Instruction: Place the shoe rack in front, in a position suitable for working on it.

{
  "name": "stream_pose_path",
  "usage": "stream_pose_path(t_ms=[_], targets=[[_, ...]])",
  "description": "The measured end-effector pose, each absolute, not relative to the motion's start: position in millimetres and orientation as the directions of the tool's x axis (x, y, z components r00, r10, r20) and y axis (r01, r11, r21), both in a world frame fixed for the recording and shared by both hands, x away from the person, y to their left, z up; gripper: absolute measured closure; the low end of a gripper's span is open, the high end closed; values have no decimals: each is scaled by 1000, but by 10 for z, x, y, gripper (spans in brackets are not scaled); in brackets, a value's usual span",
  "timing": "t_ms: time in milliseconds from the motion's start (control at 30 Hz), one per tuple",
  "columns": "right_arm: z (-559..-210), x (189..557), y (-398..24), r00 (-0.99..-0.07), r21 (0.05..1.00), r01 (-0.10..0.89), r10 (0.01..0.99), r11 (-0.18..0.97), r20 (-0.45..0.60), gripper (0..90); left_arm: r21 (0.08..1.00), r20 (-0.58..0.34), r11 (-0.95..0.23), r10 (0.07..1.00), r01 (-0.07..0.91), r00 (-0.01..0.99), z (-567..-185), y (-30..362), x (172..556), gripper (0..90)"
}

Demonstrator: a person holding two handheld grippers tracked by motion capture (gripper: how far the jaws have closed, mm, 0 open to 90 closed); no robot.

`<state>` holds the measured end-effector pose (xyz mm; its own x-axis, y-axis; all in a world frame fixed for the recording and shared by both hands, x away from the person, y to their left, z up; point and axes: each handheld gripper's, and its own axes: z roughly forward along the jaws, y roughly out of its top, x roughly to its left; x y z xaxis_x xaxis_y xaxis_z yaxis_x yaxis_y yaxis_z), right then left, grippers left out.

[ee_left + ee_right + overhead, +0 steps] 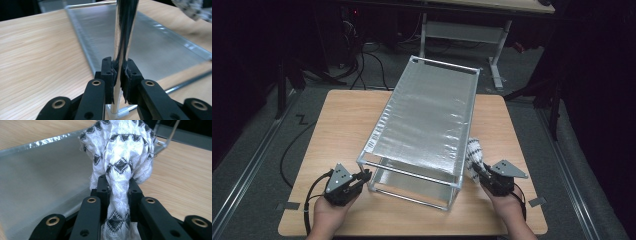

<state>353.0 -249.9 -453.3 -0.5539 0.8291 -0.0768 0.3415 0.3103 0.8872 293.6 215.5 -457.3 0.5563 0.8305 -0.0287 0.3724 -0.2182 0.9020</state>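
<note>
A metal-framed rack with silvery shelf panels (427, 112) stands on the wooden table (342, 125). My left gripper (364, 176) is at the rack's near left corner, shut on the upright chrome post (122, 37); the jaws clamp it just above the white foot. My right gripper (478, 172) sits beside the rack's near right corner, shut on a white cloth with a black zigzag pattern (474, 156). In the right gripper view the bunched cloth (120, 157) rises between the jaws, with the lower shelf panel (37, 182) to its left.
The rack covers the table's middle and reaches past its far edge. Bare wood lies to the left of the rack and in front of it. Behind the table stand a desk frame (462, 32) and cables on the dark floor.
</note>
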Motion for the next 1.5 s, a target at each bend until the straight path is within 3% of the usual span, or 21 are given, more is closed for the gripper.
stream_pose_path(t_ms=[367,567,800,833,900,967,1000,1167,1300,1500], targets=[[-4503,3622,-2411,-582,892,320,809,319,-81,776,909,-43,-155,888,386,458,-4601,2422,3212,809],[-4546,3633,-2436,-583,879,357,811,316,-56,776,928,-54,-93,925,360,377,-4663,2531,3454,807],[-4572,3578,-2465,-571,869,369,818,329,-68,773,926,-65,-77,931,369,358,-4671,2618,3606,802],[-4572,3565,-2477,-568,868,371,820,330,-69,773,923,-67,-75,934,377,351,-4672,2622,3606,786],[-4567,3532,-2512,-557,870,373,828,321,-67,772,917,-66,-83,934,391,352,-4663,2597,3568,643],[-4566,3529,-2517,-555,871,374,829,319,-65,772,915,-60,-88,935,393,351,-4658,2580,3539,599],[-4565,3532,-2527,-555,872,373,829,318,-66,771,917,-61,-82,938,390,342,-4655,2562,3495,526],[-4578,3550,-2539,-556,870,379,829,317,-60,770,914,-82,-36,959,405,270,-4601,2412,3224,450],[-4563,3537,-2538,-561,872,372,825,319,-62,769,879,-81,-90,940,469,331,-4604,2227,3108,444],[-4544,3547,-2544,-556,874,372,829,313,-60,768,897,-96,-142,862,418,498,-4536,1801,2942,444]])
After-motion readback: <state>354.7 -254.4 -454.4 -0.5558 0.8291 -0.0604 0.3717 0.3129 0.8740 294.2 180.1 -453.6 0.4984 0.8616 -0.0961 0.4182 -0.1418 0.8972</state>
